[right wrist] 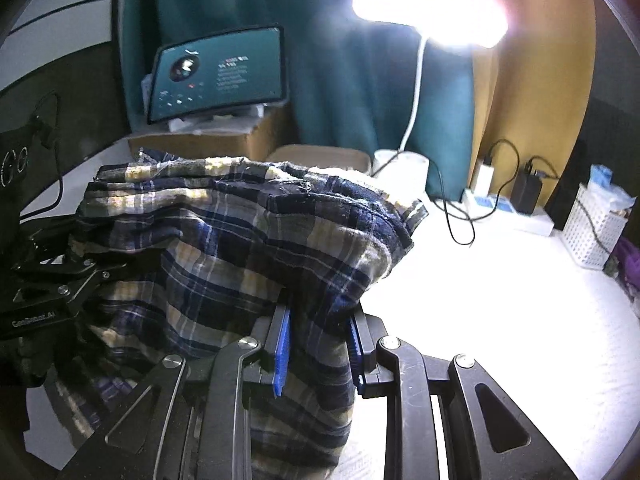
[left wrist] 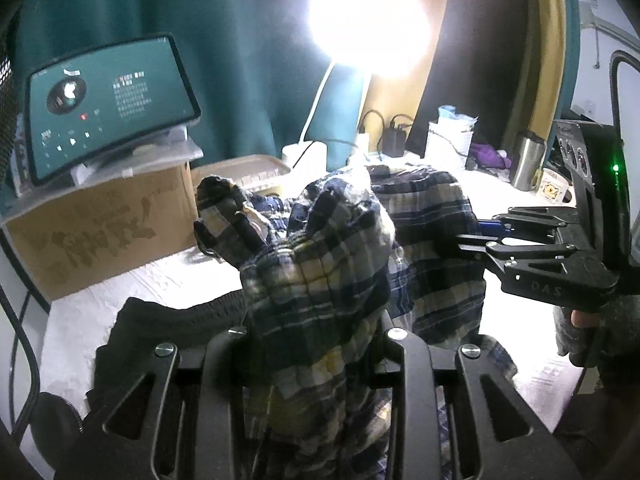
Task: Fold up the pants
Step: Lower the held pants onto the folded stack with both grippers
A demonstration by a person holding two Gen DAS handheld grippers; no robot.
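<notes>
While two grippers clamp, one pants (right wrist: 224, 248) hangs.

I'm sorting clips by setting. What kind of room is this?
Probably a home desk or work corner: a lit monitor on a cardboard box, a desk lamp, and chargers on a power strip against curtains.

Desk lamp (left wrist: 370, 24) blew out to white glare in both views, washing out the tabletop (right wrist: 500, 300). Foreground stayed dim. Fisheye bending and dark vignette at the edges; slight softness throughout.
</notes>
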